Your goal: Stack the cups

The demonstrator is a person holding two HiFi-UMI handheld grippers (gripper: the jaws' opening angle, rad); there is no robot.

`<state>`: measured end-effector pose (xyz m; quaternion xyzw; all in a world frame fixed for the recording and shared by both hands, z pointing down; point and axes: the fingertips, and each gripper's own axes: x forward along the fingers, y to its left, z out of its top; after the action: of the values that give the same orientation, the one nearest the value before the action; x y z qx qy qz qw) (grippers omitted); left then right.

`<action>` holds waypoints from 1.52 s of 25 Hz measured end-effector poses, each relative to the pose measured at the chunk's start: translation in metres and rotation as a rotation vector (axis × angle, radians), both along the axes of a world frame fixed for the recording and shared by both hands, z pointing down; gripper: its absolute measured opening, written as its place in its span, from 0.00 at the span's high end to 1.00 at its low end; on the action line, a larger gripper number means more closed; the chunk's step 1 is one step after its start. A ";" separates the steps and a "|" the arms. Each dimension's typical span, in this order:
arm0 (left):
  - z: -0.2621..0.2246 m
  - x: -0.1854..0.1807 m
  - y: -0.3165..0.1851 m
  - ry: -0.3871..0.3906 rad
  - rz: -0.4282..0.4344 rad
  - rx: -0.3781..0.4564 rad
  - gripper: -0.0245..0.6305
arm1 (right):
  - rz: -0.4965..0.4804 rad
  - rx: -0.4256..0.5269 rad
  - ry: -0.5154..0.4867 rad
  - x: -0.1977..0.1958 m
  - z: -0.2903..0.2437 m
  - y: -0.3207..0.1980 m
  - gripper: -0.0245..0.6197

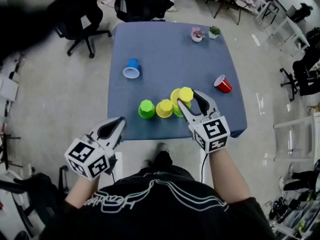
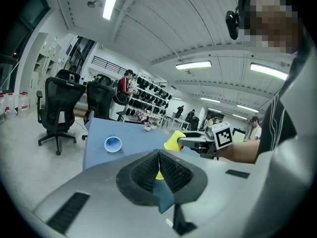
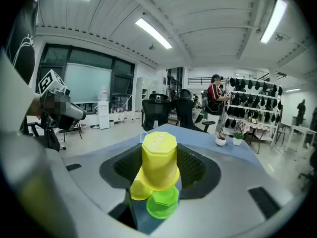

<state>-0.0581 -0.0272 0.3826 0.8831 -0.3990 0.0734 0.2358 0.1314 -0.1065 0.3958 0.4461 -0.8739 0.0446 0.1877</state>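
Your right gripper [image 1: 188, 99] grips an inverted yellow cup [image 1: 186, 93], held raised over a green cup [image 3: 162, 203] on the table [image 1: 160, 49]. Your left gripper [image 1: 120, 122] is closed and empty, near the table's front-left corner.

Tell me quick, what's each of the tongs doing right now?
Left tongs: closed, empty.
Right tongs: closed on the yellow cup.
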 end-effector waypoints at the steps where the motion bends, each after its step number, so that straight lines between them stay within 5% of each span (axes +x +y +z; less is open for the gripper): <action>1: 0.001 0.000 0.001 0.001 -0.001 -0.001 0.93 | -0.004 -0.006 0.002 -0.001 0.002 0.002 0.60; 16: 0.009 -0.009 0.004 0.018 -0.022 -0.024 0.93 | -0.029 -0.050 0.032 -0.015 0.027 0.007 0.60; 31: 0.009 -0.003 0.001 0.025 -0.023 -0.015 0.93 | -0.044 -0.030 -0.041 -0.013 0.017 0.012 0.55; 38: 0.007 0.004 -0.009 0.026 -0.022 -0.012 0.93 | 0.005 0.015 -0.073 0.020 -0.013 0.005 0.55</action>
<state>-0.0543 -0.0361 0.3899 0.8780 -0.4054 0.0616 0.2470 0.1516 -0.1017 0.3825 0.4476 -0.8795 0.0547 0.1520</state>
